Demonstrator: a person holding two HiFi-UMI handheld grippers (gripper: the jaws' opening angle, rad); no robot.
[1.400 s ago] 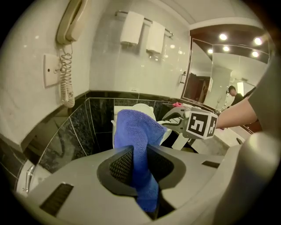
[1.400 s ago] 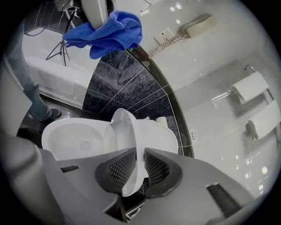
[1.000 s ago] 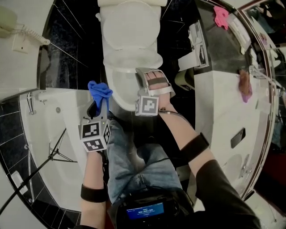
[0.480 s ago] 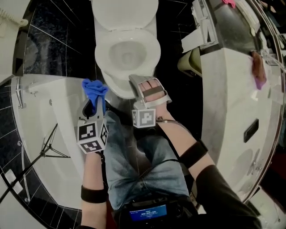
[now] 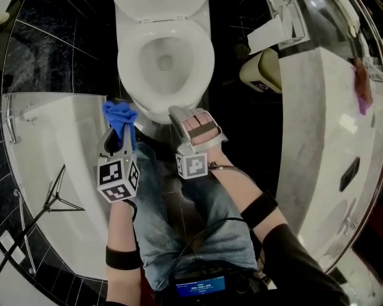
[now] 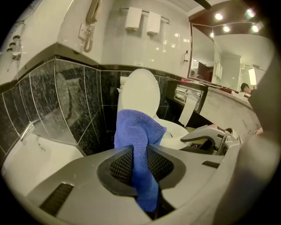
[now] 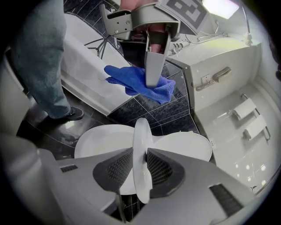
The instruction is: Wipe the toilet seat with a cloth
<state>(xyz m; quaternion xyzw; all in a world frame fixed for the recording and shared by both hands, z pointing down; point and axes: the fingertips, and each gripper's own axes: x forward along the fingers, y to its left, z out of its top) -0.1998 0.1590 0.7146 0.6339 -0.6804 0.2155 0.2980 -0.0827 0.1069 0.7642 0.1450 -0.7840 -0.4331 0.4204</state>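
Head view | left gripper (image 5: 118, 135) lower, clamping cloth (image 5: 119, 115) | right gripper (image 5: 179, 117) lower, jaws just widened around seat (image 7: 141, 134)

Dark stone bathroom with white fittings, as it comes through on my feed.
Black veined tiles cover the floor (image 5: 233, 89) and lower wall (image 6: 66, 101). A white bathtub (image 5: 54, 137) fills my left, tripod (image 5: 55, 202) legs showing against it. A pale marble vanity (image 5: 317, 131) fills my right, with a beige bin (image 5: 263, 70) beside it. Higher up I see a wall phone (image 6: 91, 13), two white rolls (image 6: 133, 18), a mirror (image 6: 228, 61) and lit ceiling spots (image 6: 218, 16).
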